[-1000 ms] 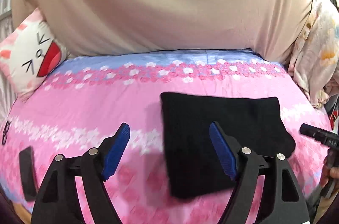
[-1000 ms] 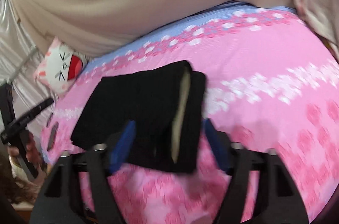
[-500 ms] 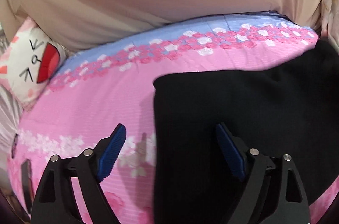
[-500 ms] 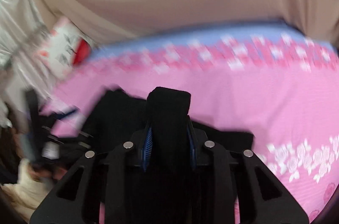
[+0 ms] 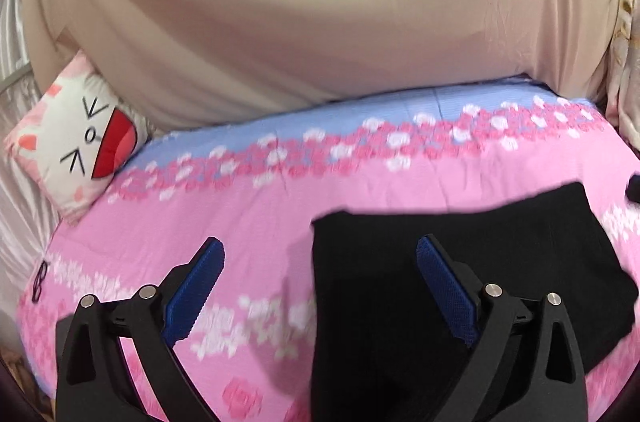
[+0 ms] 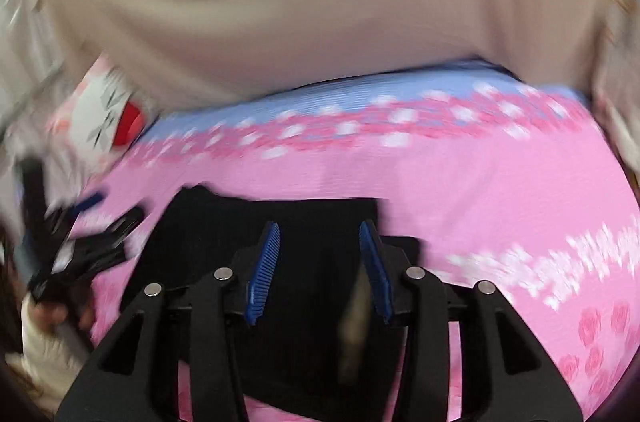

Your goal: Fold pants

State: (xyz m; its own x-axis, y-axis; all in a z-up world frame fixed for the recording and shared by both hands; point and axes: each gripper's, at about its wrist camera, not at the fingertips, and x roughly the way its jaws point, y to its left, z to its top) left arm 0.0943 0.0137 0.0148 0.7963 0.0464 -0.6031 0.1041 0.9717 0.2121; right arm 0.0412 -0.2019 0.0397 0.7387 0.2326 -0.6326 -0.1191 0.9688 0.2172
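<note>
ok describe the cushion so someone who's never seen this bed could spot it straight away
Start at the pink flowered bedspread and follow it to its far left corner, under the beige curtain. The cushion leans there: white, with pink corners, a drawn cat face and a wide red mouth, the only face anywhere in view.

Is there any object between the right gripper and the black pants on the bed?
Nothing visible stands between them. The right gripper hangs open directly over the folded black pants, and only pink bedsheet surrounds the cloth. The left gripper is open too, at the pants' left edge.
</note>
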